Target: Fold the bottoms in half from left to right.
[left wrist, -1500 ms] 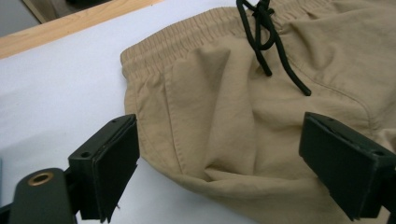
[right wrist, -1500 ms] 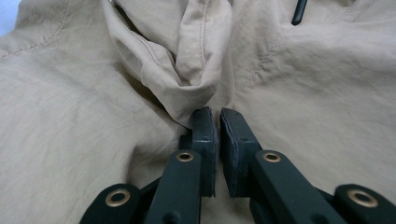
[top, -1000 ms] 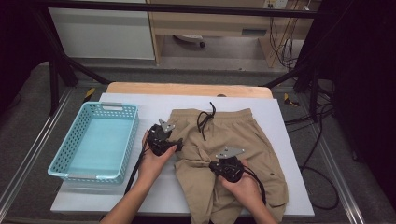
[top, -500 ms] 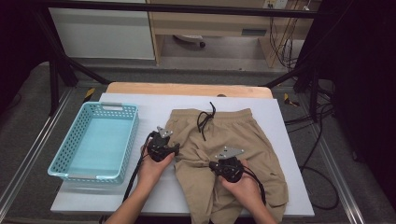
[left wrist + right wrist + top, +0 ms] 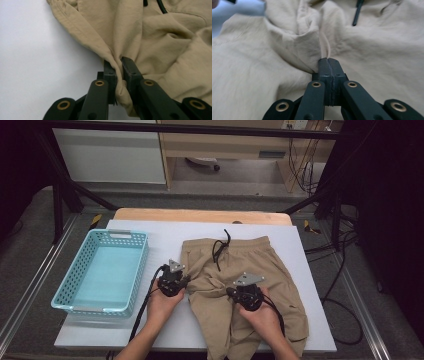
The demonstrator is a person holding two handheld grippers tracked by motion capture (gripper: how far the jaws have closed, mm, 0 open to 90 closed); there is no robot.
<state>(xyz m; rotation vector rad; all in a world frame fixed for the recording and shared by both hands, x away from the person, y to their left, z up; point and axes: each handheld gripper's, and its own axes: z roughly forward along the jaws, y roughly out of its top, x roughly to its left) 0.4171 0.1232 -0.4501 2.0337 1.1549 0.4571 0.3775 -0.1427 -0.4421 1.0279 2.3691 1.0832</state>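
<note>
Tan shorts [image 5: 260,270] with a black drawstring [image 5: 220,251] lie rumpled on the white table [image 5: 150,232]. My left gripper [image 5: 186,281] is at the shorts' left edge. In the left gripper view its jaws [image 5: 118,61] have just been closing and now pinch a fold of the tan cloth [image 5: 120,92]. My right gripper [image 5: 231,292] rests on the middle of the shorts, near the crotch. In the right gripper view its jaws [image 5: 328,60] are pressed together, with a raised ridge of fabric [image 5: 312,42] caught at their tips.
A light blue plastic basket [image 5: 70,295] stands at the table's left, close to my left hand. A wooden strip [image 5: 200,215] runs along the table's far edge. Cables hang off to the right of the table [image 5: 345,285].
The left gripper has shifted slightly toward the person and its jaws have closed on the shorts' left edge. The right gripper and the shorts' lay are the same.
</note>
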